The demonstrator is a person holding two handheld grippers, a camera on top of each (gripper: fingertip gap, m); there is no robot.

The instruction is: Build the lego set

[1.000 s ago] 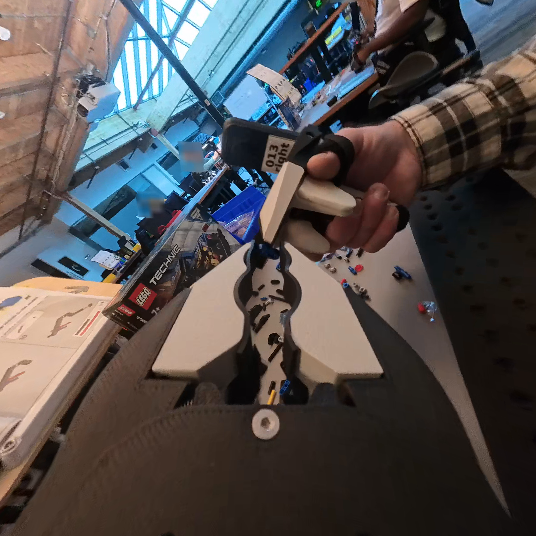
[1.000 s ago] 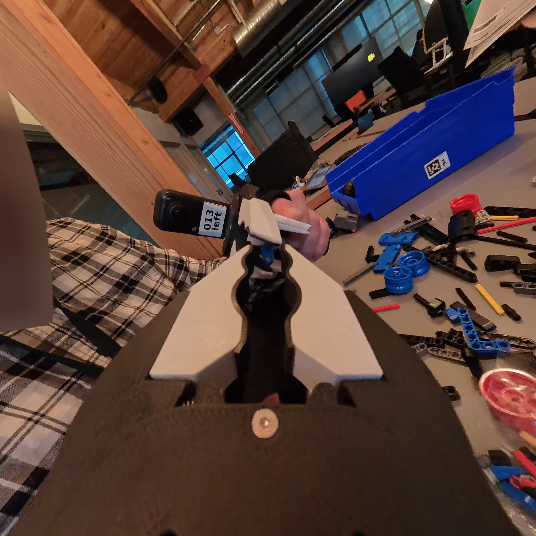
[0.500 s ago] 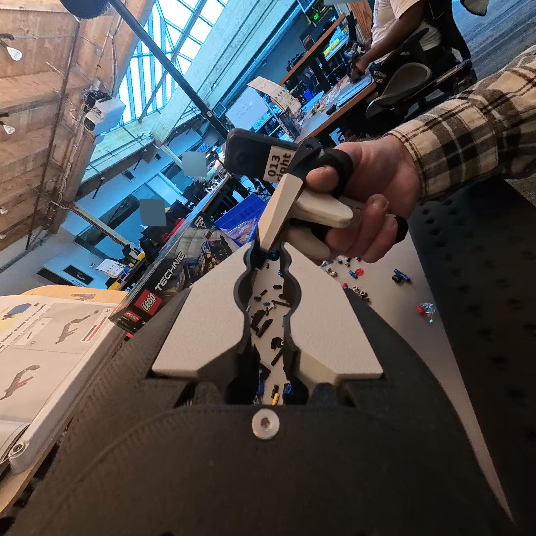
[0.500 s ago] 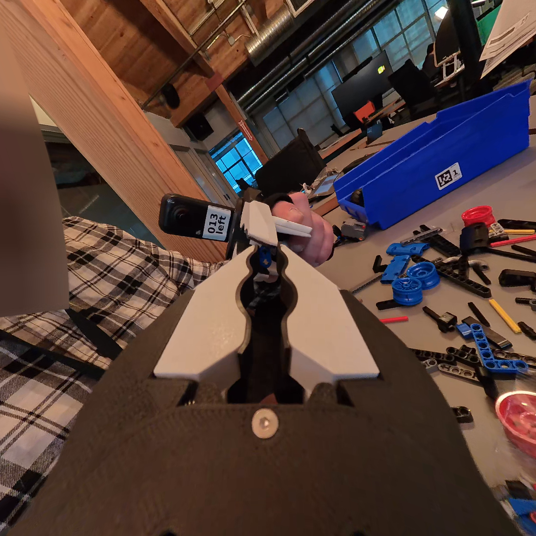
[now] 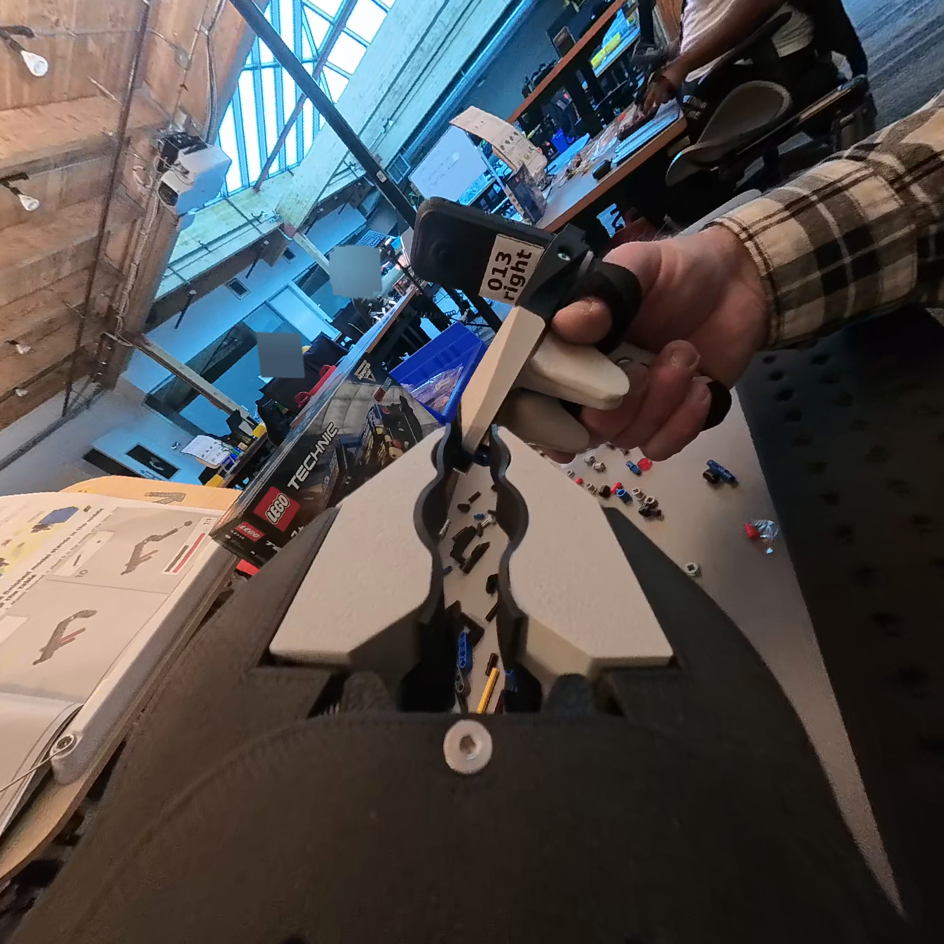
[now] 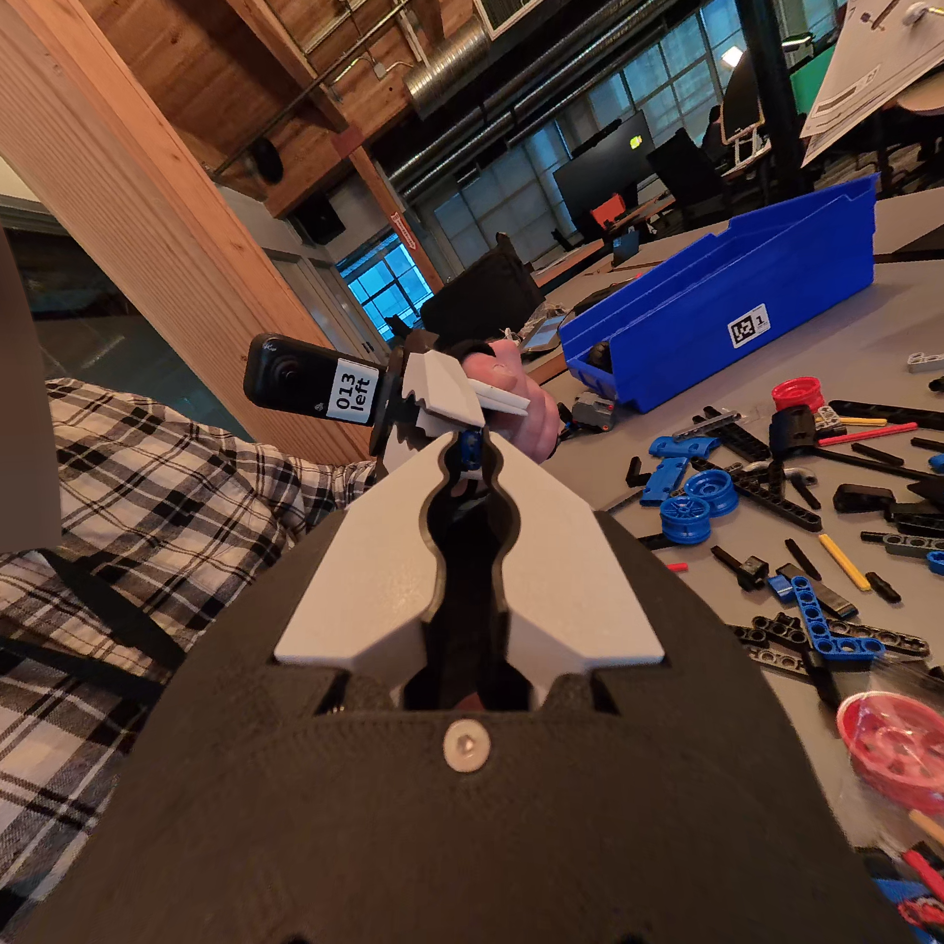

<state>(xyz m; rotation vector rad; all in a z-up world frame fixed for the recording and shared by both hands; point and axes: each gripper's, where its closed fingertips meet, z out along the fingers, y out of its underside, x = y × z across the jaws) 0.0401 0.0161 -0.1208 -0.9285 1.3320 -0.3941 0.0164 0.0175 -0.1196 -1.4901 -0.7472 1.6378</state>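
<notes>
Both tools, left (image 5: 470,449) and right (image 6: 471,443), meet tip-to-tip, pinching one blue piece (image 6: 470,448).

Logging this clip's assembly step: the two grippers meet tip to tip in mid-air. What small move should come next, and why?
Probably a slight push of the right gripper toward the left gripper: the small blue piece sits pinched between the right fingers, at the left's tips, apparently not yet seated.
</notes>
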